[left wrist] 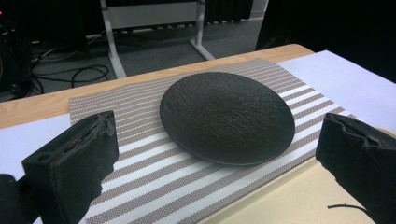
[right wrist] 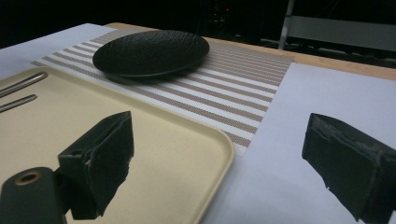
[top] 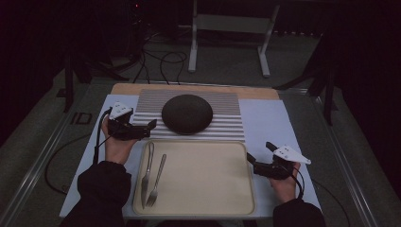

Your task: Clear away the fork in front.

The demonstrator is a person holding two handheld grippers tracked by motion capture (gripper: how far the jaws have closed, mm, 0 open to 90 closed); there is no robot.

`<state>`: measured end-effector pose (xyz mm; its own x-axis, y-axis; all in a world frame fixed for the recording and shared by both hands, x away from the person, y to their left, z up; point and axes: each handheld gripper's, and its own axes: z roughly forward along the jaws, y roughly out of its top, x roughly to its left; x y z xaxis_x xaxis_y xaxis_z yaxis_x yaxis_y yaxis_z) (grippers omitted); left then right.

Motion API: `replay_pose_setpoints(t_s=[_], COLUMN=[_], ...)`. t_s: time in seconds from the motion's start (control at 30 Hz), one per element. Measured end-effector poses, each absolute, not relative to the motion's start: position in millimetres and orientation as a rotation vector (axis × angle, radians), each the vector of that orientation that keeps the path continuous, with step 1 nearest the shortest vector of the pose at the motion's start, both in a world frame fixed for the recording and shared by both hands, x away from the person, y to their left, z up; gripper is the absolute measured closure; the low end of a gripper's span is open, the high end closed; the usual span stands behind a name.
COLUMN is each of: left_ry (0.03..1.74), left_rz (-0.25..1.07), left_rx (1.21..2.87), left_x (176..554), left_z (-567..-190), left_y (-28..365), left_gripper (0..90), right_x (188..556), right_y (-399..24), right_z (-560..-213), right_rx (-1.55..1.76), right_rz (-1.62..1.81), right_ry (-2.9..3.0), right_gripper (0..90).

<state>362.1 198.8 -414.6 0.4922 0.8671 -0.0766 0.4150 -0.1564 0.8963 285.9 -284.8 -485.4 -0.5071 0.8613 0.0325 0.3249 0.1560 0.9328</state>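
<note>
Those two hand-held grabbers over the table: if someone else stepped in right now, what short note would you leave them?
Left gripper: fingers open, empty, beside the striped mat's left edge, pointing at the black plate.
Right gripper: fingers open, empty, at the right rim of the beige tray.
Things: the plate sits on the striped mat behind the tray. A knife and a fork lie side by side at the left of the tray.
Done: nothing is picked up yet.
Left: probably setting the plate and cutlery together, but which way is unclear.
</note>
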Motion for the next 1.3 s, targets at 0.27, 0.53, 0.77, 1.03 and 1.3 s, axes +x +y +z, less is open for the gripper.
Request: replay_pose_setpoints(t_s=[0.27,0.53,0.77,1.03,1.3], left_ry=[1.079,1.089,1.084,1.076,1.087], left_rz=[0.580,0.581,0.589,0.592,0.574], left_rx=[1.789,1.812,1.831,1.852,1.865], left_x=[368.6,376.8,384.8,393.2,401.5], left_z=[-415.2,-414.6,-413.1,-412.1,-416.0], left_y=[191.7,186.0,178.3,169.5,165.0], left_gripper=[0.0,0.0,0.0,0.0,0.0], right_x=[286.7,286.5,286.7,286.3,285.5], right_y=[-285.5,-285.3,-285.2,-287.1,-287.8], right_z=[-485.5,-483.5,-483.3,-482.7,-482.0], right_rx=[1.140,1.151,1.159,1.163,1.170], right_rz=[1.345,1.355,1.351,1.338,1.335], right_ry=[1.919,1.921,1.916,1.898,1.881], right_gripper=[9.6,9.5,9.5,8.3,8.0])
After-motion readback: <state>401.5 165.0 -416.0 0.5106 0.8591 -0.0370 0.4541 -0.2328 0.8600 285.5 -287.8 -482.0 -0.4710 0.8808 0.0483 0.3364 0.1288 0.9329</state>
